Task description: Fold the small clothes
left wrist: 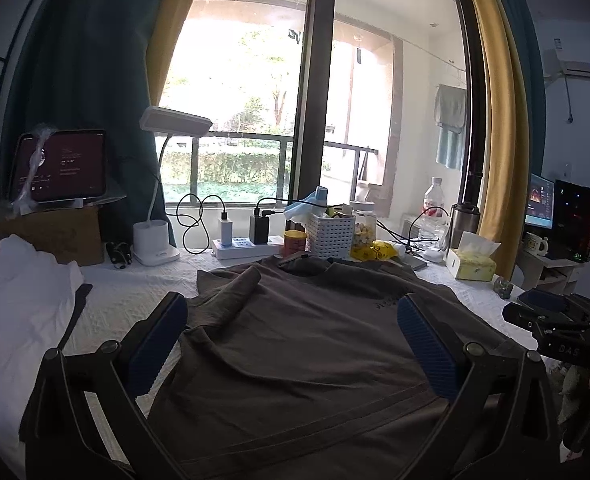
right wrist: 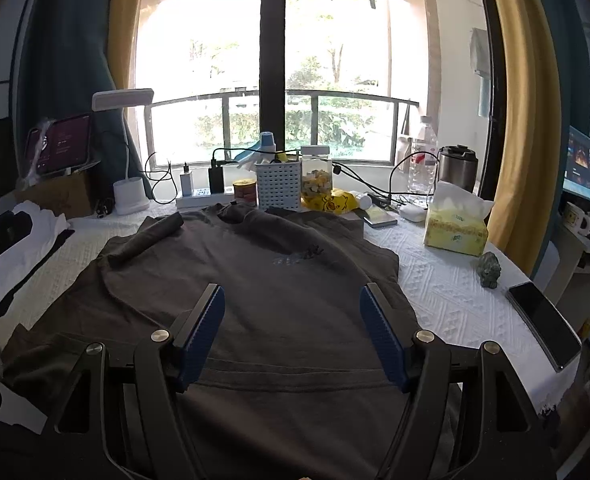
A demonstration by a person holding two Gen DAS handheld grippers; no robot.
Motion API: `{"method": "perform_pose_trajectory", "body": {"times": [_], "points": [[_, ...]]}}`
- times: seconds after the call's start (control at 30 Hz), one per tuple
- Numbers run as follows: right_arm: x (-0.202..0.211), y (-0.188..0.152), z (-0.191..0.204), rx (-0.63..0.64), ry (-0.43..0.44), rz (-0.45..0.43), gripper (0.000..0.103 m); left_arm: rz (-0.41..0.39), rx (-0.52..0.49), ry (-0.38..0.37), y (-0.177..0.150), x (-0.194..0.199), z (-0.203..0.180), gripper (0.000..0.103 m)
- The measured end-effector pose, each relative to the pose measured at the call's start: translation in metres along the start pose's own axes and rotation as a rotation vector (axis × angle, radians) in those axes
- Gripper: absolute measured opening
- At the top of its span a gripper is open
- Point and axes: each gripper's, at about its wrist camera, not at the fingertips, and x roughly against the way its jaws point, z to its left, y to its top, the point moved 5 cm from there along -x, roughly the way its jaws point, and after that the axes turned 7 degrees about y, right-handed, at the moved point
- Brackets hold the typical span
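Brown t-shirt [right wrist: 255,300] lies flat, front up, on the white tablecloth [right wrist: 447,304], collar toward the window clutter, hem toward me. My left gripper [left wrist: 293,344] hovers above the shirt's lower half, jaws spread wide, nothing between the blue pads [left wrist: 155,344]. My right gripper [right wrist: 293,334] is the same: wide open, empty, above the hem band. One sleeve [right wrist: 151,236] is already flopped inward on the shirt's left side and a bit rumpled; the other side looks spread out to the cloth edge. Step in hand, I judge: grab for the first fold. To do it well, I'd take each gripper out to a side edge or hem corner, not the middle of the fabric, go down until the lower pad slides under one layer, then close on the seam. Pinch both layers, front and back, or the fold will skew. Lift both sides evenly. Watch the phone [right wrist: 543,320] and the tissue box [right wrist: 455,228] beside the shirt on the right, and the white garment [left wrist: 19,300] on the left, so a dragged edge doesn't catch them.
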Motion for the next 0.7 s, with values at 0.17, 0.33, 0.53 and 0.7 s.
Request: {"method": "perform_pose_trajectory", "body": {"times": [0.17, 0.33, 0.53, 0.7], "points": [[-0.0006, 0.0004, 0.0014, 0.003, 0.005, 0.002, 0.073, 0.0, 0.001, -0.001, 0.0005, -0.0002, 0.0005, 0.103], [-0.0002, 0.0001, 0.0014, 0.001, 0.003, 0.002, 0.073, -0.003, 0.004, -0.002, 0.0007, 0.0003, 0.0011, 0.103], [-0.0002, 0.0, 0.0012, 0.0, 0.004, 0.003, 0.073, -0.004, 0.004, -0.002, 0.0012, 0.0005, 0.0019, 0.103], [0.0004, -0.0017, 0.0015, -0.003, 0.007, 0.01, 0.073, -0.005, 0.003, -0.006, 0.0015, 0.0009, 0.001, 0.103]]}}
